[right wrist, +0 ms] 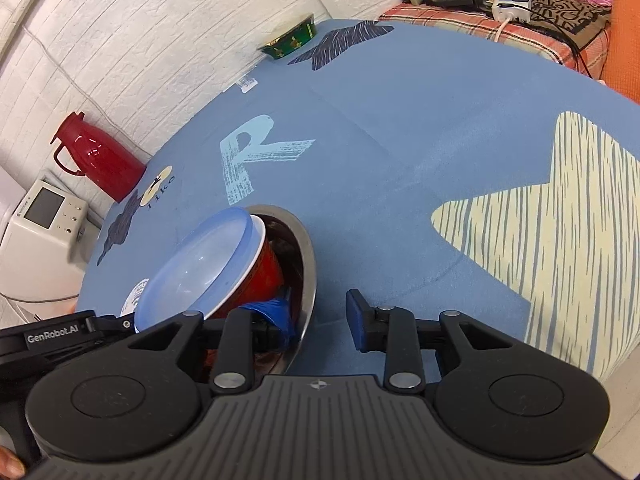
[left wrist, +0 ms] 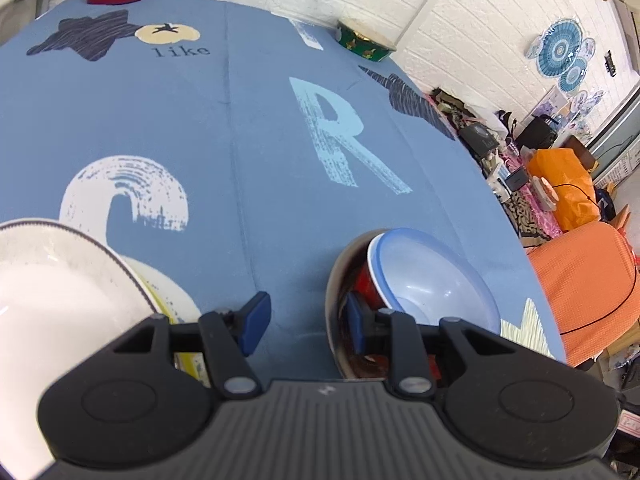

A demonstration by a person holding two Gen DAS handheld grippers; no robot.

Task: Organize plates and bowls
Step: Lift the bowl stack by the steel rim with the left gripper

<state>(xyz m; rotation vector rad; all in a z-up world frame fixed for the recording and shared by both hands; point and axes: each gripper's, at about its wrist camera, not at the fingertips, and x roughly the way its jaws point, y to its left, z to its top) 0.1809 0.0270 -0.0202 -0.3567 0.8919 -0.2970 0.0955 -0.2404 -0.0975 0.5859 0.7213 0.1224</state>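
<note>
A steel bowl [left wrist: 333, 280] holds a red bowl [left wrist: 366, 280] with a translucent blue bowl [left wrist: 432, 280] tilted inside it. My left gripper [left wrist: 306, 324] is open astride the steel bowl's near rim, with one pad inside and one outside. At lower left, a white plate with a dark rim [left wrist: 60, 288] lies on a yellow-edged plate [left wrist: 160, 288]. In the right wrist view, my right gripper [right wrist: 316, 320] is open astride the rim of the same steel bowl [right wrist: 306, 248]. The red bowl [right wrist: 260, 280] and blue bowl [right wrist: 200, 264] lean to the left there.
The blue printed tablecloth [left wrist: 240, 140] covers a round table. A green patterned bowl [left wrist: 364, 42] stands at its far edge and a red thermos [right wrist: 96, 156] at the wall side. A white appliance [right wrist: 40, 216] stands beside the table. A cluttered bench [right wrist: 500, 12] lies beyond.
</note>
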